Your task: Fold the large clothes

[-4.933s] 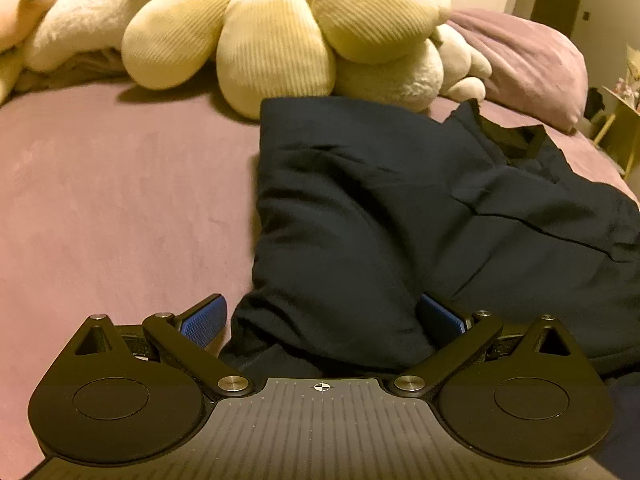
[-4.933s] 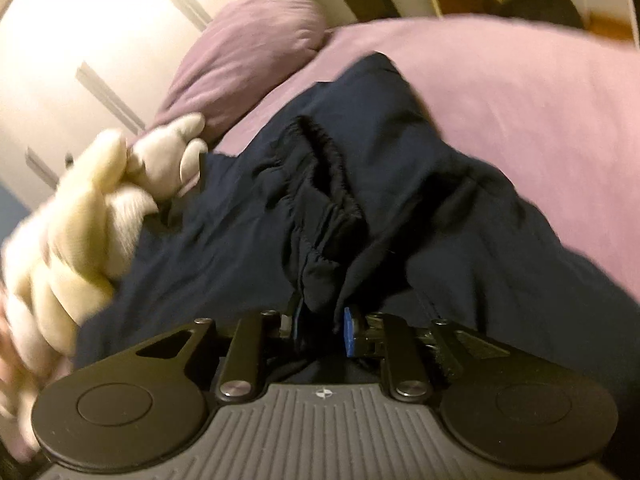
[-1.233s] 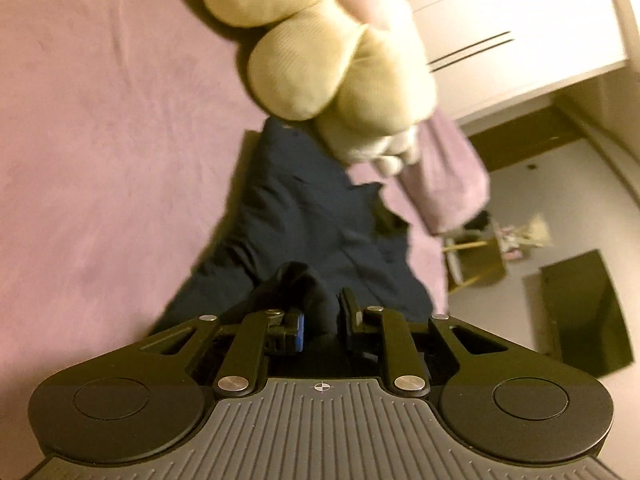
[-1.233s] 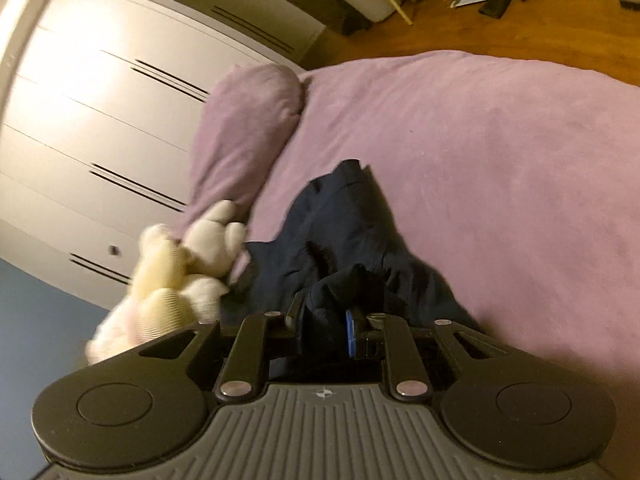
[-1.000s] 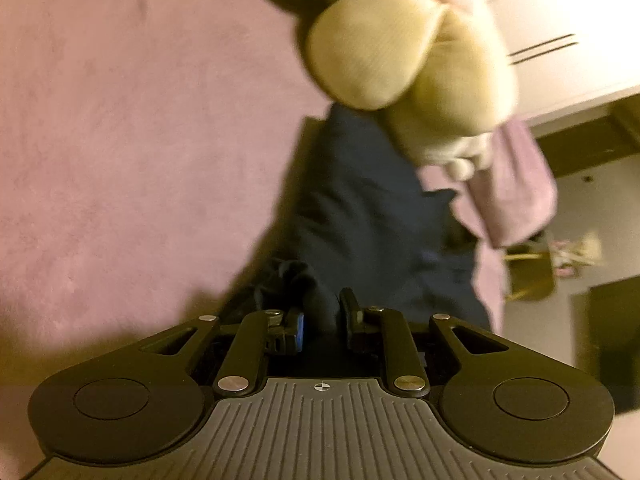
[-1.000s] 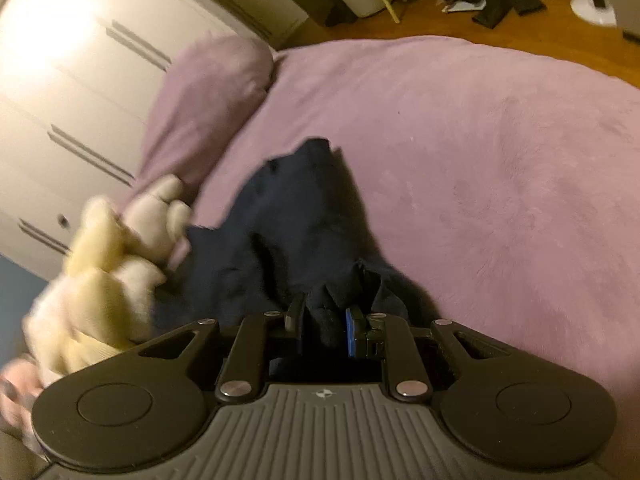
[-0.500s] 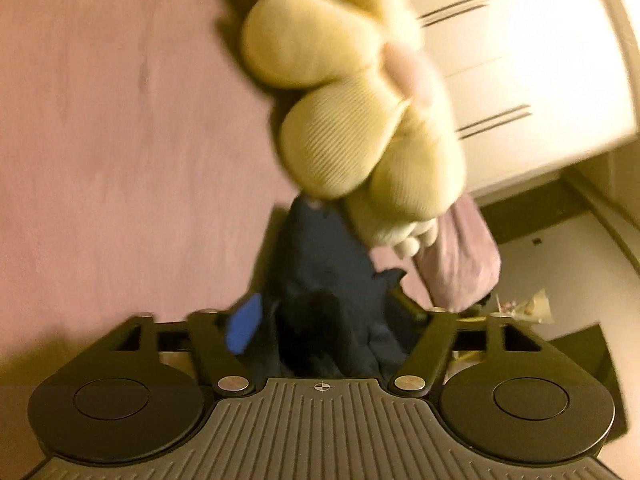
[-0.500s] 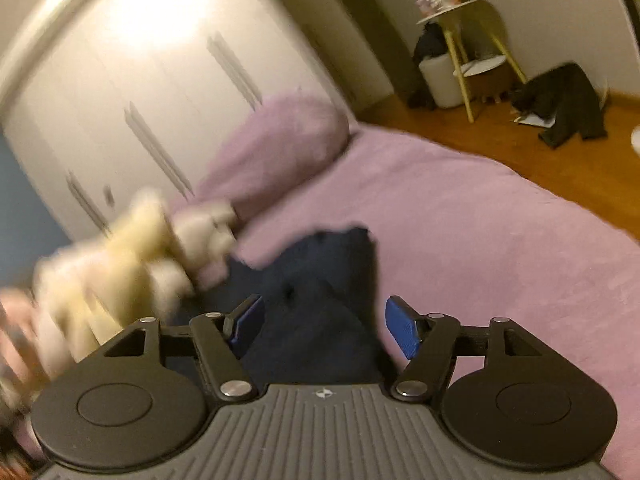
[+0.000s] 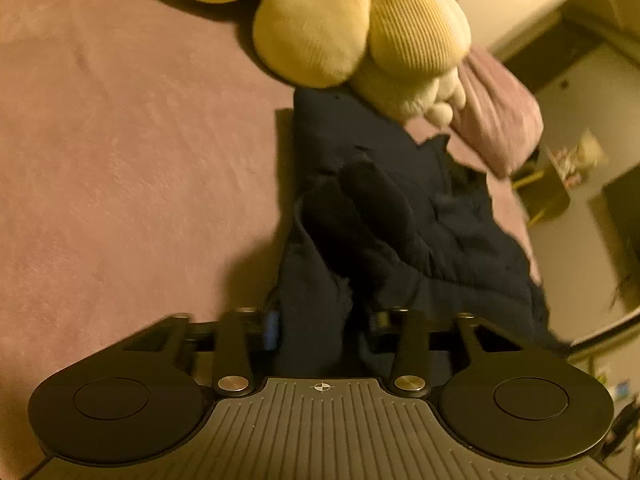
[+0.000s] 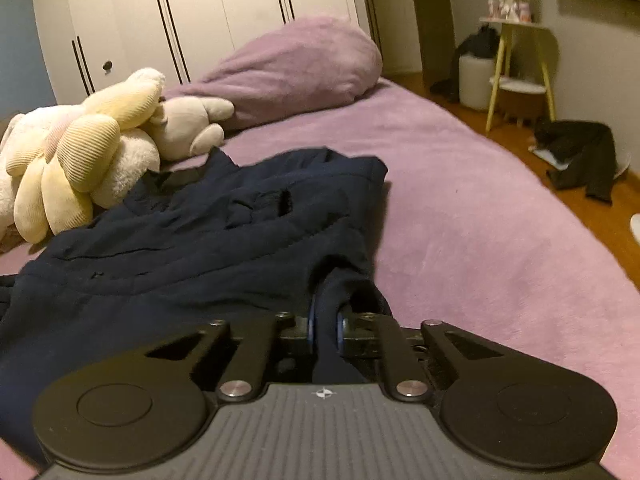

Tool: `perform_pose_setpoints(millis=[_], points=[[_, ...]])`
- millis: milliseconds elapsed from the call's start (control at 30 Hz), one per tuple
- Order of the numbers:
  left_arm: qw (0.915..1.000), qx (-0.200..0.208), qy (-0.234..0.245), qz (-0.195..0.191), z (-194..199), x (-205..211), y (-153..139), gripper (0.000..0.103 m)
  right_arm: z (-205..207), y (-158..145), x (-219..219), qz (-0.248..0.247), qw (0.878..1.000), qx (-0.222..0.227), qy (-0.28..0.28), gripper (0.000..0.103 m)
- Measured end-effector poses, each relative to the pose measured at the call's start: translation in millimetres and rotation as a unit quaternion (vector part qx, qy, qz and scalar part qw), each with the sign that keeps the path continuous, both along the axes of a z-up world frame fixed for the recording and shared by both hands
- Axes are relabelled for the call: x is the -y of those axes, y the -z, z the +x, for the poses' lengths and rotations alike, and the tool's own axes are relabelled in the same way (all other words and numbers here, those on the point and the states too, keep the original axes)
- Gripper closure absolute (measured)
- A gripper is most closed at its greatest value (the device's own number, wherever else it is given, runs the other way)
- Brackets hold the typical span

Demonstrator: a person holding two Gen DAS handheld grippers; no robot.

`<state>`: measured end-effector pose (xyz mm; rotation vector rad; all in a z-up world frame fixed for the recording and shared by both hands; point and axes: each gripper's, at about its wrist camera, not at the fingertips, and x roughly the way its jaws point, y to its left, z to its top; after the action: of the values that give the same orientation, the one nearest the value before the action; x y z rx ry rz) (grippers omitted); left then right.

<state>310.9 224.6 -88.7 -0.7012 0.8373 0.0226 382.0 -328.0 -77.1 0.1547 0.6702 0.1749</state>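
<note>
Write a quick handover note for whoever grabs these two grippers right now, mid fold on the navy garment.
Left gripper: shut on a bunched edge of the navy garment.
Right gripper: shut on another edge of the same garment.
The garment lies rumpled on the purple bedspread, its far end against the plush toys, near the purple pillow.
Done: both edges gripped.
Left: the cloth looks creased and uneven, so probably smooth it, complete the fold and release.

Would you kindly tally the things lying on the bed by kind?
Dark garment: 1
Plush toys: at least 2, heaped together
Pillow: 1
Total: at least 4
</note>
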Motion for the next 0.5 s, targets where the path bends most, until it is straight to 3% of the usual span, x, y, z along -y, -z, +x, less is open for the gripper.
perform_pose_setpoints(millis=[67,267,400,500], points=[[0.9996,0.002,0.010,0.025,-4,5,-8,0.084,-10,-12,0,-0.004,1.000,0.018,-0.002,0.096],[0.9956,0.080,0.017,0.046,-14,10,-80,0.087,-23,-80,3,0.029,0.993,0.111,-0.006,0.096],[0.9850,0.138,-0.003,0.103,13,21,-127,0.087,13,-113,-13,0.012,0.987,0.156,0.027,0.096],[0.9826,0.144,-0.044,0.108,50,19,-138,0.087,58,-125,-29,-0.011,0.985,0.160,0.056,0.096]])
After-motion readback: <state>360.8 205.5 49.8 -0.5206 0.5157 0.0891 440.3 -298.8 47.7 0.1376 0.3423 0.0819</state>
